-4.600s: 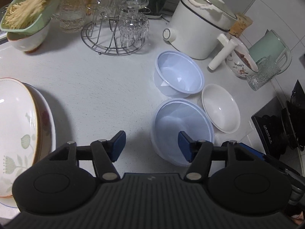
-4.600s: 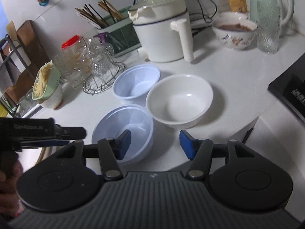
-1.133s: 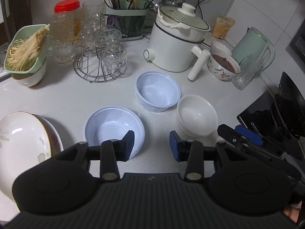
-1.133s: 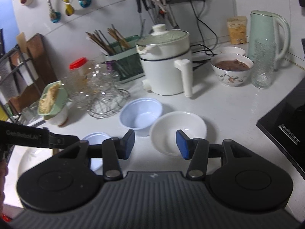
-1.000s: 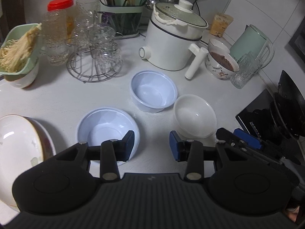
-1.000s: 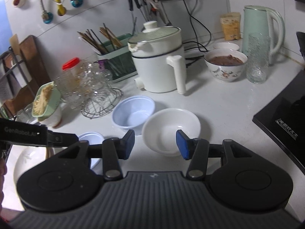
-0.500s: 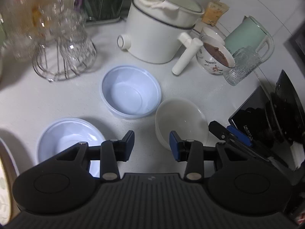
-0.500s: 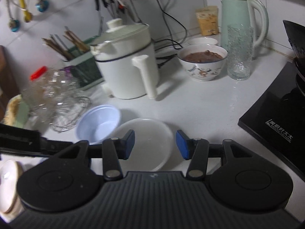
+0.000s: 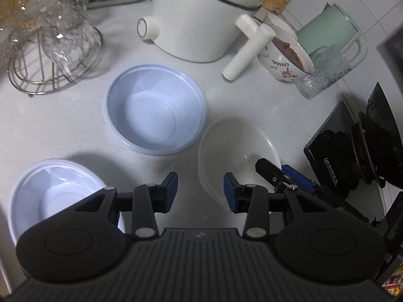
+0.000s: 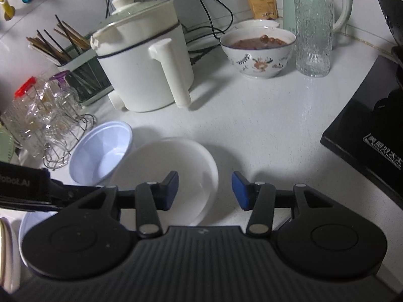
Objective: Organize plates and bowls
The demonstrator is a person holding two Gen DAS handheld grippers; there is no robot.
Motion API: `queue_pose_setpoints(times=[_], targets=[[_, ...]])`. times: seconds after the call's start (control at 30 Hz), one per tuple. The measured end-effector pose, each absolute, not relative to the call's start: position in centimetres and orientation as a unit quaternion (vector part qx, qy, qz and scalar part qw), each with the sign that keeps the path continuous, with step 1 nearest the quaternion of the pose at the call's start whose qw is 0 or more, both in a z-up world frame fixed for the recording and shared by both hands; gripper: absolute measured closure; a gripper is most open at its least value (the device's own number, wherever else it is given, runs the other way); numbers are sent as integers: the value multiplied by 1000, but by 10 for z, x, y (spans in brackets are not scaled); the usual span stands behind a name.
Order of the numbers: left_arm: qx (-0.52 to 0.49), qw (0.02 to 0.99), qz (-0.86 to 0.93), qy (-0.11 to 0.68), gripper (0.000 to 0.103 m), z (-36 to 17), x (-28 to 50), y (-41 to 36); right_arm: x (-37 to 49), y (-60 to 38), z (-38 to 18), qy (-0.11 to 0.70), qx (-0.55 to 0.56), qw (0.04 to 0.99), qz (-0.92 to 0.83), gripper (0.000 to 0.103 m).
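Note:
A white bowl [image 10: 176,166] [image 9: 234,146] sits on the white counter. My right gripper [image 10: 205,188] is open, with the bowl's right rim between its two fingers. A pale blue plastic bowl [image 9: 153,108] [image 10: 100,151] stands just left of the white bowl. A second pale blue bowl [image 9: 53,201] sits at the near left. My left gripper [image 9: 200,188] is open and empty, above the counter between the blue bowls and the white bowl. The right gripper's fingers [image 9: 269,170] show at the white bowl's near rim in the left wrist view.
A white electric pot [image 10: 143,70] with a side handle stands behind the bowls. A patterned bowl of brown food [image 10: 257,50], a glass tumbler [image 10: 312,35] and a green kettle [image 9: 330,30] are at the back right. A glass rack [image 9: 50,42] is left, a black cooktop [image 10: 370,130] right.
Both grippers have moved forward and down toward the bowls. The right gripper now straddles the white bowl's rim. Its jaws look slightly wider. The plates at the left have left the left wrist view.

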State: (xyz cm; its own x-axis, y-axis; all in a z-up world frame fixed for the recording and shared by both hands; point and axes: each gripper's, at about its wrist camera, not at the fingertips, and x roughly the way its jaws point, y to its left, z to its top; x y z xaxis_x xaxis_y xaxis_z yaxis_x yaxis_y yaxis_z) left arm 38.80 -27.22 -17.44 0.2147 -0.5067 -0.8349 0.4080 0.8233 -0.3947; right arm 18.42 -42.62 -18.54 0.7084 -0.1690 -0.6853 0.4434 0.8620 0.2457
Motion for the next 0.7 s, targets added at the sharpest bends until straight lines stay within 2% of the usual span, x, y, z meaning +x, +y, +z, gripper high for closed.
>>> queue_pose_setpoints(times=[0.1, 0.17, 0.23, 0.33, 0.37, 0.47, 0.7], targets=[[-49, 781, -299, 547, 59, -176, 389, -275, 185, -427, -189, 343, 204, 901, -171, 58], [-55, 779, -298, 548, 63, -179, 391, -277, 187, -429, -192, 345, 208, 899, -171, 63], [-58, 782, -293, 548, 77, -182, 393, -278, 189, -429, -194, 348, 213, 897, -169, 72], [-57, 787, -290, 541, 90, -181, 391, -279, 191, -429, -197, 352, 218, 895, -164, 81], [-56, 789, -289, 540, 90, -181, 390, -278, 191, -429, -197, 354, 216, 895, -164, 84], [-60, 789, -291, 539, 94, -181, 388, -275, 189, -428, -195, 354, 216, 895, -164, 85], [-76, 785, -288, 543, 94, -165, 381, -263, 184, -424, -184, 361, 223, 892, -157, 85]])
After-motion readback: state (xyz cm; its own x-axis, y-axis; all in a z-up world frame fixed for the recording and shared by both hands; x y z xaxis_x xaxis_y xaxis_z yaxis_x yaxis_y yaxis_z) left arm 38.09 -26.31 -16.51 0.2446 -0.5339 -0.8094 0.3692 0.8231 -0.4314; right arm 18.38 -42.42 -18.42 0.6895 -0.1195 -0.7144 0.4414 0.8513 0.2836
